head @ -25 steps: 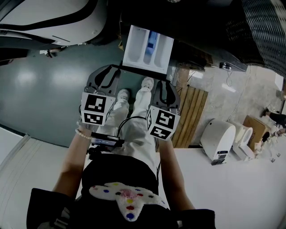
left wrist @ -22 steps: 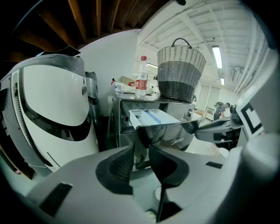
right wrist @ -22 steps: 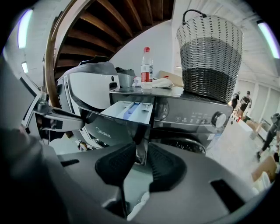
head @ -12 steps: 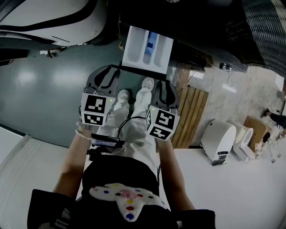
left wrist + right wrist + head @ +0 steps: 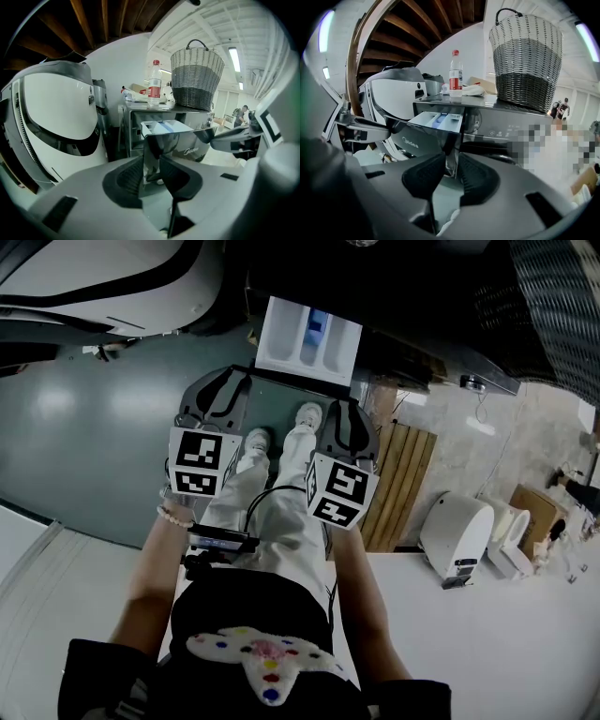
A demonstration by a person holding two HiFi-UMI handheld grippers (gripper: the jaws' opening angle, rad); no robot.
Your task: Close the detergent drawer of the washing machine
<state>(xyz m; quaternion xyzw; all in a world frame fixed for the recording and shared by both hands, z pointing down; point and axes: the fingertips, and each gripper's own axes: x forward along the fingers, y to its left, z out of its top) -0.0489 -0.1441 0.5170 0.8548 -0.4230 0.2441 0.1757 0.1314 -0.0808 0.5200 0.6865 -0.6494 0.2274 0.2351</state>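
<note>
The white detergent drawer (image 5: pixel 307 338) stands pulled out of the dark washing machine (image 5: pixel 511 126), with its glossy dark front panel (image 5: pixel 417 138) facing me. My left gripper (image 5: pixel 217 395) is at the panel's left end and my right gripper (image 5: pixel 345 413) is at its right end. In the left gripper view the panel (image 5: pixel 187 143) fills the gap beyond the left gripper (image 5: pixel 152 161). In the right gripper view the panel's right edge shows between the pads of the right gripper (image 5: pixel 452 166). Both pairs of jaws stand apart with nothing pinched. Whether the tips touch the panel I cannot tell.
A wicker basket (image 5: pixel 527 61) and a red-capped bottle (image 5: pixel 455 72) stand on top of the machine. A large white rounded appliance (image 5: pixel 61 117) is to its left. My feet (image 5: pixel 281 432) are below the drawer; a wooden slatted board (image 5: pixel 398 484) and a white device (image 5: pixel 459 531) lie to the right.
The drawer sticks out slightly less than before. Both grippers have edged a little toward the machine.
</note>
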